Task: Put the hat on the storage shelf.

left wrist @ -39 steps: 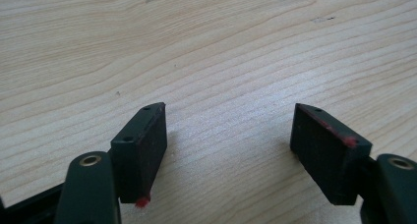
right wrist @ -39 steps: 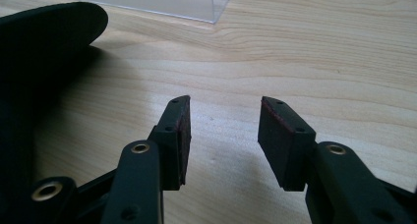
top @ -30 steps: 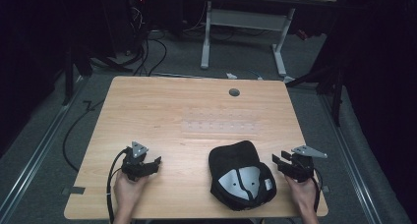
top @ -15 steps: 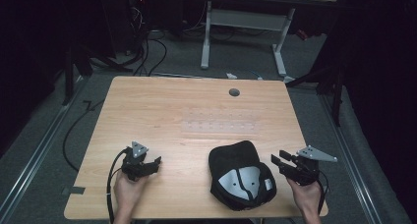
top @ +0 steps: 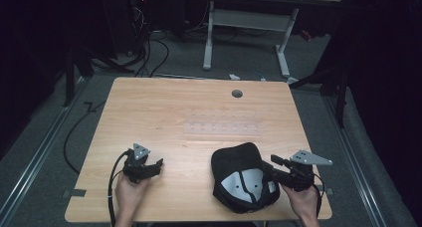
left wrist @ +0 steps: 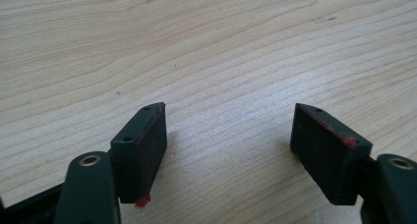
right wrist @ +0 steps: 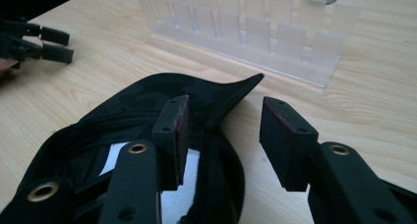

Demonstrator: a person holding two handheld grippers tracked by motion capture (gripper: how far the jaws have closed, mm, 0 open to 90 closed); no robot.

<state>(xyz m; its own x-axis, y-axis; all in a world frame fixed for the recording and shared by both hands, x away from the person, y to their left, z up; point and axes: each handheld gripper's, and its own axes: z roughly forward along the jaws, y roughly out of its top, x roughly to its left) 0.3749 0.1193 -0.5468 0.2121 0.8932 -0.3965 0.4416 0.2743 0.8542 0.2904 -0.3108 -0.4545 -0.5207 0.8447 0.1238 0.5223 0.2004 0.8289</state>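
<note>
Black fabric cap (top: 244, 182), upturned with its grey-white lining showing, lies on the light wooden surface (top: 199, 107) near the front edge, right of centre. Right hand-held gripper (top: 276, 168) sits at the cap's right rim: jaws parted, one pad over the rim inside the cap, the other outside above bare wood, gripping nothing. Left hand-held gripper (top: 155, 166) rests well apart to the left, jaws spread wide, empty. Clear plastic slotted rack (right wrist: 246, 27) stands beyond the cap.
</note>
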